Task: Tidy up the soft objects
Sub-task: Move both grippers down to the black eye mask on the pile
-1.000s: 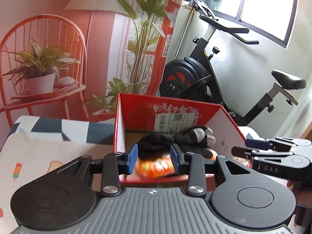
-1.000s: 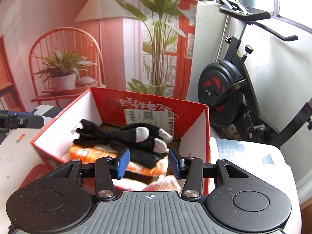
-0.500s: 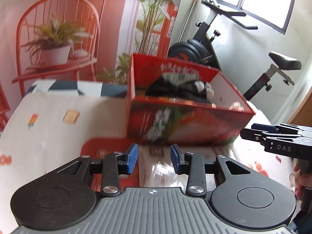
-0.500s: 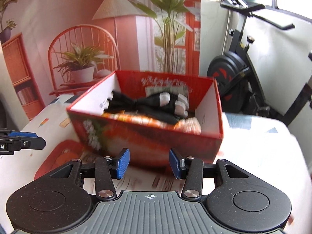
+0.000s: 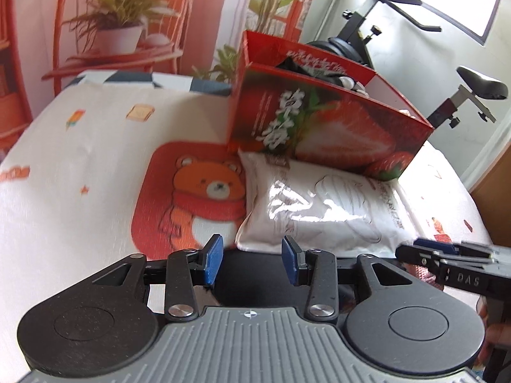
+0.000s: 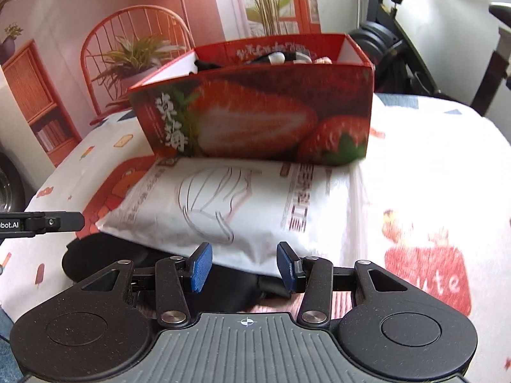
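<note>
A red strawberry box (image 5: 322, 124) (image 6: 255, 118) stands on the bed with black gloves (image 5: 314, 70) (image 6: 204, 63) and other soft items inside. A white plastic-wrapped soft package (image 5: 322, 204) (image 6: 239, 204) lies against the box's front. My left gripper (image 5: 252, 261) hovers at the package's near left corner. Its jaws are opening, with nothing pressed between them. A black soft item (image 5: 252, 287) (image 6: 95, 255) lies under it. My right gripper (image 6: 242, 268) (image 5: 447, 261) is open at the package's near edge and grips nothing.
An orange bear-print cloth (image 5: 191, 191) lies left of the package on the white patterned bedspread (image 6: 431, 166). An exercise bike (image 5: 399, 32) stands behind the box at the right. A red "cute" print (image 6: 428, 274) marks the bedspread at the right. A hand (image 5: 498, 341) holds the right gripper.
Both grippers have drawn back from above the box and sunk to the bed in front of it. The white package, bear cloth and black item have come into view.
</note>
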Available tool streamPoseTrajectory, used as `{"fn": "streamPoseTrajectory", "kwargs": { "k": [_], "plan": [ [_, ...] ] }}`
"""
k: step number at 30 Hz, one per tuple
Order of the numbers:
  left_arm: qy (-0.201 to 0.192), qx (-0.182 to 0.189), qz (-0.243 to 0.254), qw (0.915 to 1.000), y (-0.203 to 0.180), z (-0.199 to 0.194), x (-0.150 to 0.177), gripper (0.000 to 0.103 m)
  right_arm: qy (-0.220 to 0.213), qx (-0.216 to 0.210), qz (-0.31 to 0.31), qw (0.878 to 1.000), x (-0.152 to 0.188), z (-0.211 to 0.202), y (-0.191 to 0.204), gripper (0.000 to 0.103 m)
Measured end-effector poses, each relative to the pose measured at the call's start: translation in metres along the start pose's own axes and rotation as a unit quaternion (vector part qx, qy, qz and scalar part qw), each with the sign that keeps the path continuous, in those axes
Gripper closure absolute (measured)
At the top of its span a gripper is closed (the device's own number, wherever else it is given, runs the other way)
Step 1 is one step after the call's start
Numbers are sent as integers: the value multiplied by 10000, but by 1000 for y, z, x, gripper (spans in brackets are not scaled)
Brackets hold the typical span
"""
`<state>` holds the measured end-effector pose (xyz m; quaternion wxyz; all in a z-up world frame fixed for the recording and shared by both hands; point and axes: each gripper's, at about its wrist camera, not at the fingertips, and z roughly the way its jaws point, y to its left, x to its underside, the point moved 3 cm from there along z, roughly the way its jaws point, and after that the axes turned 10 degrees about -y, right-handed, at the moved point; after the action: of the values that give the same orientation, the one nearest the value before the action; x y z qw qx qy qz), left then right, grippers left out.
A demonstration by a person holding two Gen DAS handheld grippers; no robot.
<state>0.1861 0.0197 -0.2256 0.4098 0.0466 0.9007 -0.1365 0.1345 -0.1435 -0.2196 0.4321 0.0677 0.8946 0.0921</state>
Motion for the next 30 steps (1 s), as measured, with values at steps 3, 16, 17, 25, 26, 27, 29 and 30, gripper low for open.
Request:
{"fn": "streamPoseTrajectory", "kwargs": {
  "k": [3, 16, 17, 25, 26, 27, 29, 30],
  "plan": [
    [55, -58, -163, 9998, 6, 2, 7, 60, 82, 9, 62, 9999, 12, 1, 1, 61],
    [174, 113, -555, 9982, 14, 11, 32, 49, -3, -12, 438, 9990, 32, -3, -7, 46],
    [175, 132, -611, 9979, 15, 11, 34, 48, -5, -8, 459, 9989, 33, -2, -8, 45],
    [151, 301, -966, 9948, 27, 14, 46, 44, -25, -63, 632, 9980, 36, 7, -13, 39],
    [143, 300, -945, 9950, 26, 14, 46, 44, -34, -69, 632, 9980, 35, 8, -13, 39],
    [131, 301, -918, 9952, 25, 14, 46, 44, -40, -81, 640, 9979, 35, 9, -13, 36],
    [116, 315, -854, 9958, 24, 14, 46, 44, -34, -75, 627, 9980, 35, 11, -10, 35],
    [115, 334, -840, 9958, 23, 14, 46, 44, -19, -76, 590, 9982, 34, 12, -8, 35]
  ]
}}
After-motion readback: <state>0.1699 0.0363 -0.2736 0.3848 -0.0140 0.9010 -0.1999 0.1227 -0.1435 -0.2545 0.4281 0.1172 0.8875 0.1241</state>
